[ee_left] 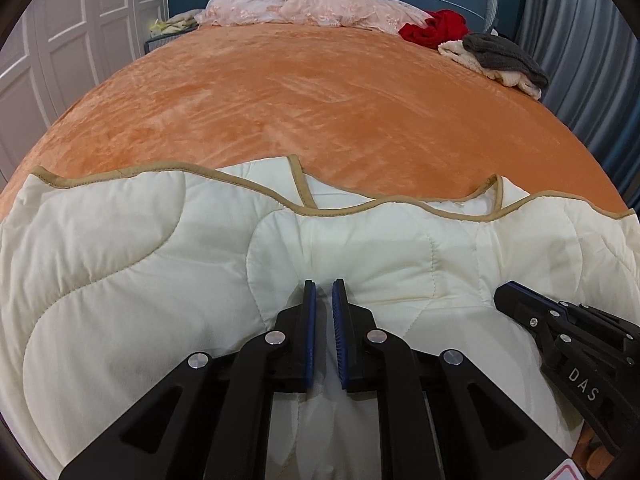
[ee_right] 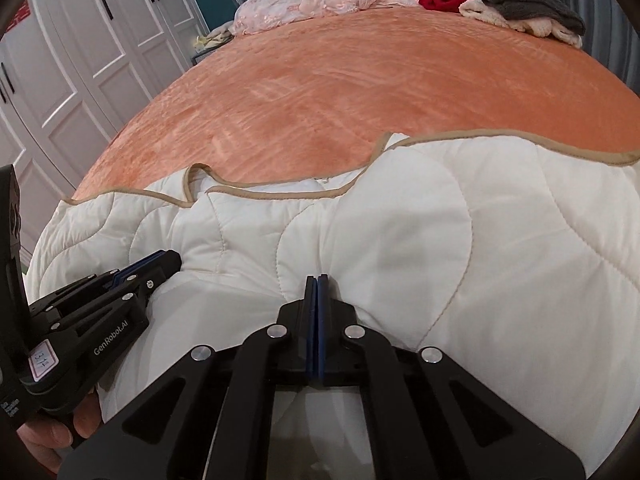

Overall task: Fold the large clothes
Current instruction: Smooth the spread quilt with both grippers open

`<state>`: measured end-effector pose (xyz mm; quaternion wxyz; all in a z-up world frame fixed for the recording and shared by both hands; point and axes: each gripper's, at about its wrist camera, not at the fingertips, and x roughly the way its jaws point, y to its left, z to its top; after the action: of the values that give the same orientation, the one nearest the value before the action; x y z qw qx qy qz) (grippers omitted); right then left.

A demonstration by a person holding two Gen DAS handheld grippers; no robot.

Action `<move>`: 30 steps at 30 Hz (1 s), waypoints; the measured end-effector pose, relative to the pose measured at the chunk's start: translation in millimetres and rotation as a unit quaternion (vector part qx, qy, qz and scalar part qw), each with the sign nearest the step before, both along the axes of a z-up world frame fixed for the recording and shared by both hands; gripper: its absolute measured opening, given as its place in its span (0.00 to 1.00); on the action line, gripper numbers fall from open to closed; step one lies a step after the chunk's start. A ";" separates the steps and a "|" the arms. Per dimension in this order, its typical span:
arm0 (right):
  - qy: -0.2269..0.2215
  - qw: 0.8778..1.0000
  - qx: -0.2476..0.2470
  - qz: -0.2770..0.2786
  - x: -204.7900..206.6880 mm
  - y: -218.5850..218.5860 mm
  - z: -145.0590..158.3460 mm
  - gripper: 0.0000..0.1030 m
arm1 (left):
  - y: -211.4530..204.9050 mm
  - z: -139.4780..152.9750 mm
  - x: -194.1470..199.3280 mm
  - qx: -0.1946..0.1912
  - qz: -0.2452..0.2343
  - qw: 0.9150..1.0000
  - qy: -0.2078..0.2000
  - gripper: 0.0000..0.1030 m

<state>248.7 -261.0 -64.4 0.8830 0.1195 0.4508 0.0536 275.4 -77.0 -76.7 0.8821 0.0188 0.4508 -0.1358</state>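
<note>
A cream quilted comforter point(ee_left: 120, 240) with tan piping lies bunched across the near edge of the bed point(ee_left: 320, 92), its wavy trimmed border folded over itself in several layers and facing the head of the bed. The left gripper point(ee_left: 324, 292) points down into the middle of this heap; its blue-padded fingers point(ee_left: 310, 320) stand almost together, with a narrow gap in which a pinched ridge of the cream fabric shows. The right gripper point(ee_right: 317, 286) sits just beside it on the same heap, nearer the bed's right edge, and its fingers point(ee_right: 322, 320) are pressed fully together (whether any cloth is caught between them cannot be told, though the quilt puckers right at their tips). A hand point(ee_right: 52, 432) holds the left gripper's handle. The orange plush bedspread lies bare between the comforter and the head of the bed, where a pink floral quilt point(ee_left: 312, 6) is rumpled. Near the far right corner rest a red garment point(ee_left: 434, 28), a grey knit point(ee_left: 504, 56) and a cream fleece point(ee_left: 472, 58), touching one another.
</note>
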 end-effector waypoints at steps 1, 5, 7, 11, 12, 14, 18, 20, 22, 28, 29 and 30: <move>-0.002 1.000 -0.001 0.000 -0.3 0.5 -0.2 0.00 | -0.1 -0.6 -0.1 0.001 0.000 1.000 -0.002 0.11; -0.007 1.000 -0.001 -0.002 -1.6 0.3 -1.2 0.00 | -1.0 -1.7 -1.1 0.005 0.001 1.000 -0.008 0.11; -0.008 1.000 -0.002 -0.002 -1.6 0.2 -1.6 0.00 | -1.5 -2.0 -1.3 0.009 0.001 1.000 -0.009 0.11; -0.010 1.000 -0.002 -0.003 -2.5 0.6 -0.4 0.00 | -3.1 -1.3 -2.1 0.014 0.001 1.000 -0.011 0.11; -0.011 1.000 0.000 -0.003 -2.6 0.1 -0.1 0.00 | -3.1 -0.6 -2.2 0.014 0.001 1.000 -0.012 0.11; -0.016 1.000 0.007 -0.008 -5.0 -3.0 3.0 0.00 | -1.1 1.9 -2.6 0.010 0.002 1.000 -0.010 0.11; -0.033 0.998 0.014 -0.044 -22.8 -16.7 26.7 0.05 | 11.4 19.6 -10.7 -0.015 0.011 1.000 0.004 0.12; -0.040 0.998 0.023 -0.052 -41.2 -22.8 42.9 0.06 | 20.2 31.1 -23.3 -0.023 0.016 1.000 0.009 0.13; -0.033 0.998 0.036 -0.039 -57.2 -18.8 53.1 0.06 | 27.0 40.7 -42.9 -0.028 0.014 0.999 0.015 0.14; 0.003 0.999 0.040 0.020 -96.6 20.5 59.9 0.06 | 29.8 47.1 -87.0 -0.038 0.018 0.998 0.046 0.14; 0.012 0.999 0.040 0.024 -101.3 25.8 56.7 0.06 | 29.8 44.5 -92.8 -0.036 0.021 0.998 0.054 0.14; 0.020 0.999 0.038 0.026 -104.8 29.7 52.7 0.06 | 29.9 41.8 -97.1 -0.033 0.023 0.998 0.058 0.14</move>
<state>143.9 -231.3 -11.8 0.8670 0.1422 0.4687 0.0916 178.3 -47.1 -34.8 0.8577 -0.0289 0.4964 -0.1308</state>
